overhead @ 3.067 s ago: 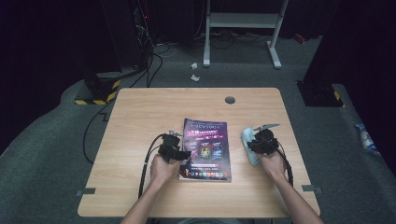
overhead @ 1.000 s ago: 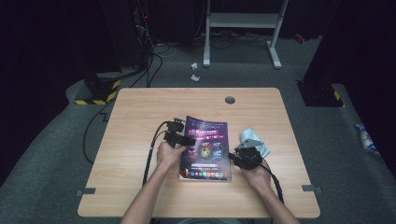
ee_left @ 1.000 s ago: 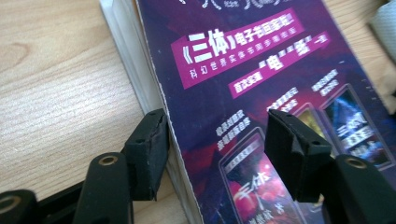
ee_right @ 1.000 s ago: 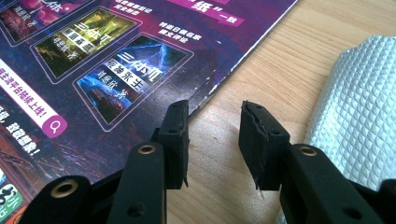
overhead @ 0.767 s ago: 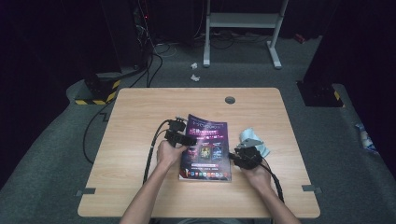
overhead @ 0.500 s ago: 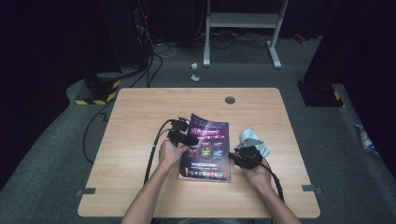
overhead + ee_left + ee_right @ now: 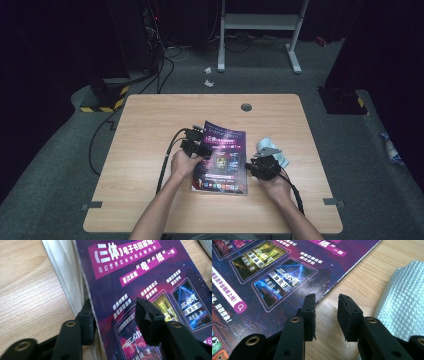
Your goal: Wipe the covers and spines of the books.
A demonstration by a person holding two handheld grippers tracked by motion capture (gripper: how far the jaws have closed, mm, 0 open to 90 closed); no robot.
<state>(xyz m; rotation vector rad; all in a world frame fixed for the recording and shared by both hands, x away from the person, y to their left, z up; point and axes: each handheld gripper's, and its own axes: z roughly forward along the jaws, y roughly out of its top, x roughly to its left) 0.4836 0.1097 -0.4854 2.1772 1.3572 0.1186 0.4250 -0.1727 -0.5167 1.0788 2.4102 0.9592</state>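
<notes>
Wooden table [image 7: 150, 130] in a dark room, magazine [image 7: 222, 157] lying near the person's edge, a bit right of centre. Right gripper [image 7: 325, 315] sits at the magazine's right edge, jaws a narrow gap apart, one over the cover, one over bare wood, nothing pinched; they've just been closing. Silvery quilted pouch [image 7: 404, 297] lies just beside it. Left gripper [image 7: 112, 322] straddles the lifted cover at the left edge, jaws just been closing, not clamped yet. Farther back, cables [image 7: 165, 60] on the floor and a metal stand [image 7: 260, 22].
</notes>
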